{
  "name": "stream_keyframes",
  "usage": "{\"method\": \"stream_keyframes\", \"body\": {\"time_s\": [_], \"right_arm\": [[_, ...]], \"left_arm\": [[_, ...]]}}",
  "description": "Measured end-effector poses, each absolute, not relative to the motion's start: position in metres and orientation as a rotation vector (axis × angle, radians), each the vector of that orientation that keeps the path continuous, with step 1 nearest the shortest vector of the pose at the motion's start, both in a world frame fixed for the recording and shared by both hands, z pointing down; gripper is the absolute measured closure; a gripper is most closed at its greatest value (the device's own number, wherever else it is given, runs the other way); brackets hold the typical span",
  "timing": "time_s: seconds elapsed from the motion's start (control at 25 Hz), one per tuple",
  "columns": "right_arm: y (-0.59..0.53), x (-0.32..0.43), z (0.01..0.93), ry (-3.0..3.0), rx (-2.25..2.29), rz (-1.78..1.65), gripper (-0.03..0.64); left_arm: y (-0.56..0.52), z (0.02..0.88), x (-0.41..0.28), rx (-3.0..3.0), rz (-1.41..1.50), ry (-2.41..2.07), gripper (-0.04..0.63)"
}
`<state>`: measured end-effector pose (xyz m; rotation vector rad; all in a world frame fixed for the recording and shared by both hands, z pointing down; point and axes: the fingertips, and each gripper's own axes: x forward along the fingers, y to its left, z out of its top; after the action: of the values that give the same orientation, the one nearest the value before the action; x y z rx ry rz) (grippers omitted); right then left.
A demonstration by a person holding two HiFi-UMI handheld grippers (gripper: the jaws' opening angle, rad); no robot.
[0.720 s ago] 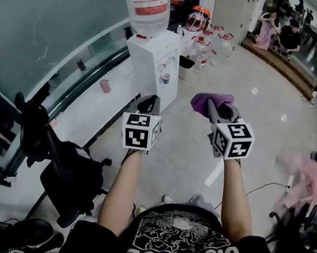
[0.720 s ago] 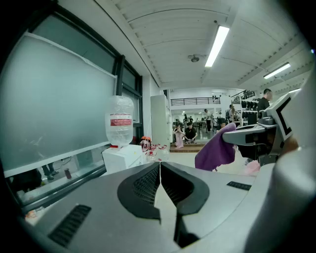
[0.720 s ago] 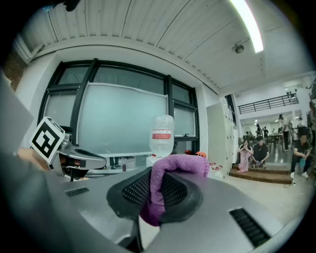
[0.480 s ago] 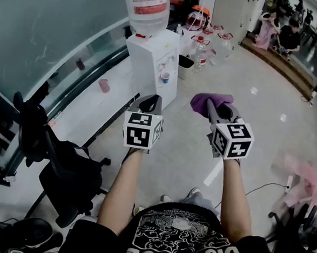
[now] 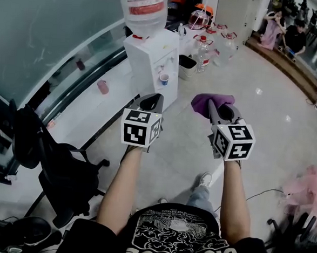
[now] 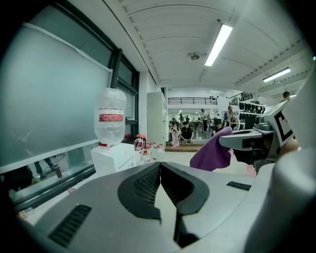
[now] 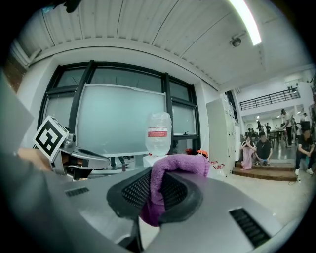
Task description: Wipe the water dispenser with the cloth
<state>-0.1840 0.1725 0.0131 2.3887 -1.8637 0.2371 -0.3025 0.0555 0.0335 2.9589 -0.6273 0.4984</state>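
The right gripper has its jaws clenched on the purple cloth. It looks soft, light and floppy, so a bunched fold is likely the best hold. The left gripper has its jaws pressed together, empty. The water dispenser stands well apart at 11 o'clock.

Reads "DISTANCE" in white capitals across the chest of the person's black T-shirt, near the bottom edge of the head view. Too small to read on the red label of the water bottle. Only black-and-white square code patterns, no letters, on the left gripper and right gripper.
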Motion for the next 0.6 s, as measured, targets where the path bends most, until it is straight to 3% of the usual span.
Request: {"method": "stream_keyframes", "body": {"time_s": [0.6], "right_arm": [[0.124, -0.011, 0.018, -2.042, 2.223, 0.266, 0.575]], "left_arm": [[0.034, 0.031, -0.123, 2.905, 0.509, -0.656, 0.569]]}}
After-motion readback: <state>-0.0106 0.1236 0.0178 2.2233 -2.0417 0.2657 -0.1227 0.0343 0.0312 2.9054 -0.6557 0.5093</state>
